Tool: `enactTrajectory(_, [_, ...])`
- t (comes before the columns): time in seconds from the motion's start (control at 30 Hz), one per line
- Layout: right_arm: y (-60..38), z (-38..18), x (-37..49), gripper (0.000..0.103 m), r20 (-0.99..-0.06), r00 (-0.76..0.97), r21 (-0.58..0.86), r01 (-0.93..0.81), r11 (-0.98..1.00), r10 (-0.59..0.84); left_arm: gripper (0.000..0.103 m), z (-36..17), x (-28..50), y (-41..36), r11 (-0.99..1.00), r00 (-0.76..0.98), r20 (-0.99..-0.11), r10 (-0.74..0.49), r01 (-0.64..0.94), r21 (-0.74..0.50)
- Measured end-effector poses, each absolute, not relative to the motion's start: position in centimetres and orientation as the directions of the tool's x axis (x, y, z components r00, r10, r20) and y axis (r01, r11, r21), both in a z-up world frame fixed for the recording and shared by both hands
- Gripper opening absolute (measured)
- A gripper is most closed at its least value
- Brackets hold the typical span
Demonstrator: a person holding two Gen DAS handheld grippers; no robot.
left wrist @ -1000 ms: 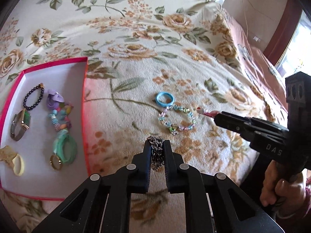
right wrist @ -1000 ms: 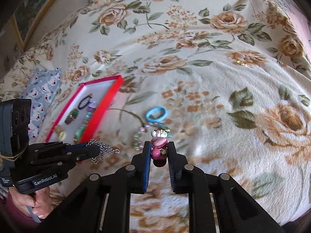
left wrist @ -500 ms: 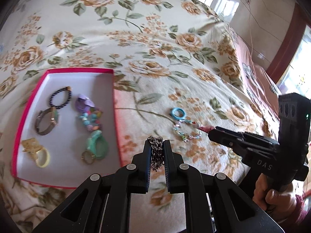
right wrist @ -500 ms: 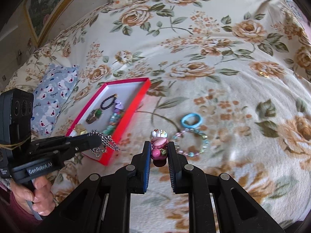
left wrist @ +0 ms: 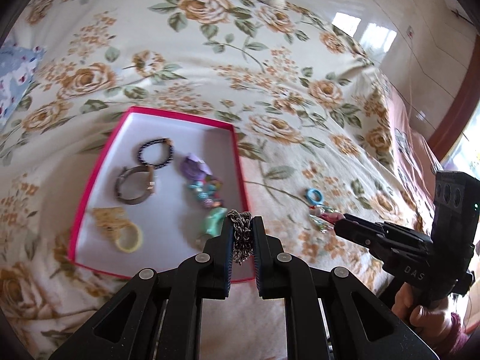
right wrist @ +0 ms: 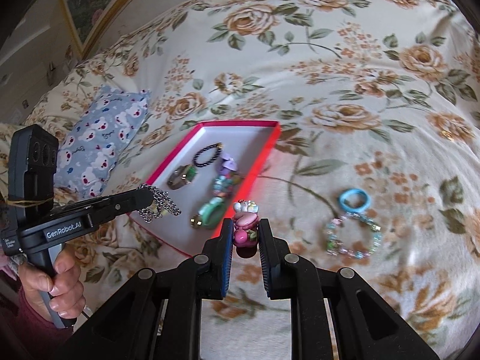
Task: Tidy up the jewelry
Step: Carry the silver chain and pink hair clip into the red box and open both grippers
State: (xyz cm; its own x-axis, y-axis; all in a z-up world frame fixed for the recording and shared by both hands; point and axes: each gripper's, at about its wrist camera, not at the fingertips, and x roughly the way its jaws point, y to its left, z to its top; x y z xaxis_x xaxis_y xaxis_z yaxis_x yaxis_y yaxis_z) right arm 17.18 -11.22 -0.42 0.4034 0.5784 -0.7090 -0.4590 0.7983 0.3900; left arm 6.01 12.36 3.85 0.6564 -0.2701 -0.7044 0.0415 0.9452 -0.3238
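Observation:
My left gripper is shut on a silver chain, held above the near right corner of the red-rimmed white tray. The chain hangs from the left gripper over the tray's near edge in the right wrist view. My right gripper is shut on a pink charm piece, held above the bedspread just right of the tray. A blue ring and a pastel bead bracelet lie on the bedspread to the right. The tray holds several bracelets and a watch.
A floral bedspread covers the bed. A small blue patterned pillow lies left of the tray. A framed picture hangs on the wall behind. The bed's right edge drops to a shiny floor.
Both grippers have lifted and moved left toward the tray with their pieces. The chain now hangs over the tray's near edge; the blue ring and bead bracelet stay on the bedspread.

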Motion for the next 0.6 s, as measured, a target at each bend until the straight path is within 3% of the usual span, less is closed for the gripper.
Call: enactTrajectory(0.6, [-3.2,-3.1,18.7,0.016,-0.729,0.294,0.400,-0.550,0.733,0.618,0.010,2.1,7.0,16.6,0.947,0.647,-0.737,-0.195,-0.071,-0.313])
